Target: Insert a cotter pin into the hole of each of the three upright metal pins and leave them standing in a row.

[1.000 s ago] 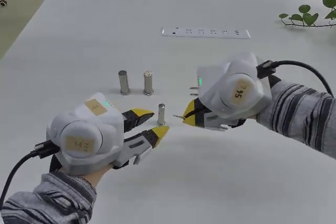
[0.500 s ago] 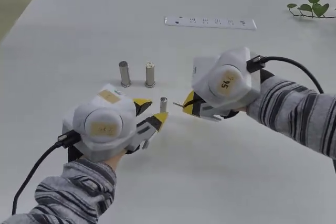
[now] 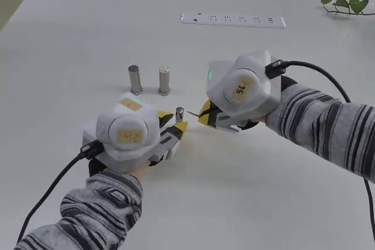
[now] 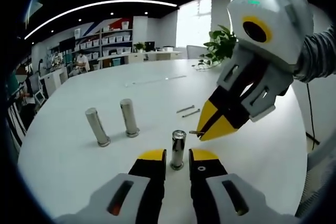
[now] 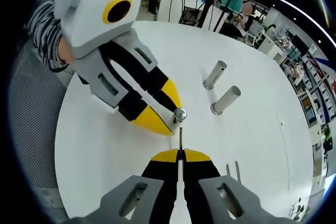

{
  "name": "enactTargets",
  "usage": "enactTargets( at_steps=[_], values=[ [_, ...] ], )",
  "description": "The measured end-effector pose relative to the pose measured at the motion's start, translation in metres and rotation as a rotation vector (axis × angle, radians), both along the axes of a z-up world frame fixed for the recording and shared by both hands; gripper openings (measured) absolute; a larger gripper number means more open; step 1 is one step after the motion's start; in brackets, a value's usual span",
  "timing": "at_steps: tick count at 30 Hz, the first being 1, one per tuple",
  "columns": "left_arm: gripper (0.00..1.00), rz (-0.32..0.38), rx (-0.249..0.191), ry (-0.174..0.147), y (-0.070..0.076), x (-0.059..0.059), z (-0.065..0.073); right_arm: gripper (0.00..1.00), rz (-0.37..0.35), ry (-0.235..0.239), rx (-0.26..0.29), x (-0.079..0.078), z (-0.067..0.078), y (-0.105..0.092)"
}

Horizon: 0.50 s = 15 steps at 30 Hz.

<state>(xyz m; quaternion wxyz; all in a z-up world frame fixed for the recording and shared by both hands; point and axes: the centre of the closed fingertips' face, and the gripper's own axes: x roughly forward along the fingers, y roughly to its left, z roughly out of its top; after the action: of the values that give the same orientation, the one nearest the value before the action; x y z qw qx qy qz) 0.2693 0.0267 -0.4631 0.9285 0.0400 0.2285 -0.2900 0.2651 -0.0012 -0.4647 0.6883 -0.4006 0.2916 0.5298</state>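
At the white table [image 3: 263, 197] the person has both tools brought together over the nearest metal pin [image 3: 180, 113], which stands upright on the tabletop. The left gripper [image 4: 178, 157] comes at it low, its two yellow-tipped jaws drawn in close on either side of the pin's lower half, and as far as I can see they pinch it. The right gripper [image 5: 180, 155] faces it from the other side with its jaws pressed together on a thin cotter pin [image 5: 180, 137], which sticks straight out past the tips. The free end of the cotter pin sits just beside the top of the metal pin. Whether it has entered the hole I cannot tell. Further back, the left pin [image 3: 135, 79] and the right pin [image 3: 164, 80] stand upright side by side, near each other and apart from the one being worked on. Two spare cotter pins [image 4: 187, 110] lie flat on the table beyond the right gripper. At the far side a white power strip [image 3: 233, 20] lies flat, and a leafy plant [image 3: 345, 4] reaches in at the far right corner.
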Motion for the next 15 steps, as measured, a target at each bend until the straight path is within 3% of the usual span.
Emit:
enactTargets(
  at_steps=[15],
  values=[
    [0.06, 0.007, 0.020, 0.013, -0.0006, 0.0015, -0.0093, 0.00, 0.035, -0.006, -0.015, -0.0005, -0.0015, 0.0054]
  ],
)
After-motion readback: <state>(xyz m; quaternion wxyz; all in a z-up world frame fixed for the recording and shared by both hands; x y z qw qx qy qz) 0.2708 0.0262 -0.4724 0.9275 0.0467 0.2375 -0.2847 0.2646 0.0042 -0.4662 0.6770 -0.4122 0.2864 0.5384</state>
